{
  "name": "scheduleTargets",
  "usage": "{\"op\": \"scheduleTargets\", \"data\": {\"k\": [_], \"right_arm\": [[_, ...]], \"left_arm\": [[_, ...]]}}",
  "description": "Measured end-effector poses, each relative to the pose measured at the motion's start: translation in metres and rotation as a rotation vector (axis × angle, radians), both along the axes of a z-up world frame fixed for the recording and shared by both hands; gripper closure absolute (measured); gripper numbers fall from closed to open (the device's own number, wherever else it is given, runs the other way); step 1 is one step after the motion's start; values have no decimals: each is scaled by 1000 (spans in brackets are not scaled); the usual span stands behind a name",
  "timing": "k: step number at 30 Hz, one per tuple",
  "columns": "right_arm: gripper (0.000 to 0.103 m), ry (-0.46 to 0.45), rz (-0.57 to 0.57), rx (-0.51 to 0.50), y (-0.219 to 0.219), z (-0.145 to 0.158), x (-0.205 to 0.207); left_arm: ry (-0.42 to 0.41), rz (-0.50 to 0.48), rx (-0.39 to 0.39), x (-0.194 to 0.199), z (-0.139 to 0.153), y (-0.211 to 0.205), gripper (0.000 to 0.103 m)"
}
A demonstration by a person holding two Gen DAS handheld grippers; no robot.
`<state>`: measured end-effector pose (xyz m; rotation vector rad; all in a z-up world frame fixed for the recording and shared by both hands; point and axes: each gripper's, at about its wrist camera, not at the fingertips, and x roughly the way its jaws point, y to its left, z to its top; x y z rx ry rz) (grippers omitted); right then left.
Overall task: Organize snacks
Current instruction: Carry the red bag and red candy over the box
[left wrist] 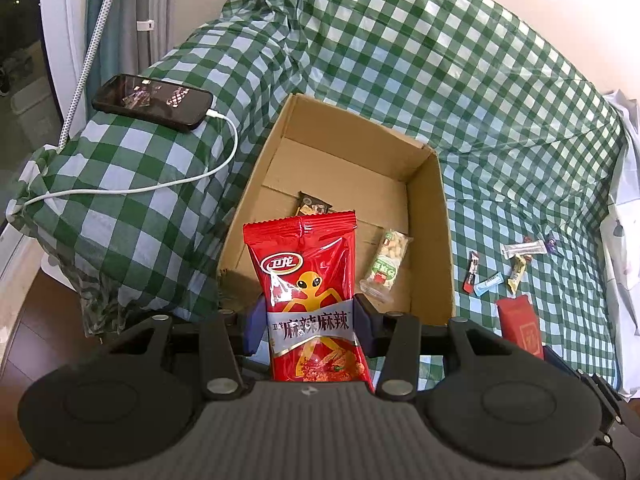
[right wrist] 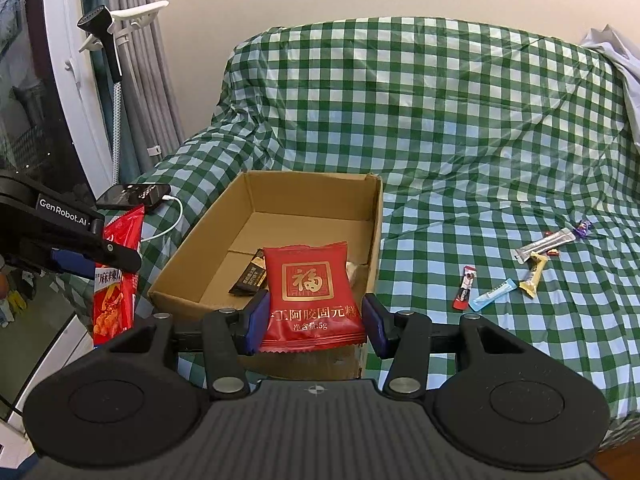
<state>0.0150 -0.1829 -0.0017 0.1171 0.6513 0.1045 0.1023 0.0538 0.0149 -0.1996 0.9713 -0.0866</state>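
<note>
Green-checked cover over the sofa, cardboard box sitting on the seat, open top.

Left gripper is pinching a tall red spicy-snack bag across its lower half, bag upright, hanging just at the box's near edge. Right gripper is pinching a flat red pouch by its bottom third, also at the near wall. Both pads press on the wrappers.

Already in the box: a dark bar and a clear nut packet. 5 or so small sticks are loose on the cover, well to the right of the box (plus a tiny purple candy, too small to read).

Step in hand, as I read it: drop both packs in. To do it well:
- carry each pack past the near wall before letting go, else it catches the rim
- tall bag goes to the empty far-left floor, laid flat
- pouch goes right of the dark bar
- release 1 at a time so the grippers don't clash.

Phone and its cable are on the armrest left of the box; keep the left gripper away from them.
</note>
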Motion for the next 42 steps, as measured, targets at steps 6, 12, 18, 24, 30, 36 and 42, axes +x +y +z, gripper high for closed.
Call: {"op": "scheduleTargets", "data": {"k": [6,12,18,24,30,36,42], "right_arm": [[52,21,6,-3,1,-6,23],[52,29,12,-6,-2,-11,52],[52,29,24,-9,2,-16,89],[52,34,30,-8,5,-26,126],[52,52,35,-1,9,-41,160],[52,79,40,1,11,-57,186],[51,112,43,-2,11,-75,204]], "left_arm": [[-6,0,7,21,0,-3,53],[-9,-8,10,54,-1,-8,53],[-18,-28,24,90,-3,-16,53],[-13,-34,43,125,-14,-23,53],[9,-33,66,157,-33,-27,53],[37,-33,87,184,-56,-23,53],[62,-39,116,203,-76,-28,53]]}}
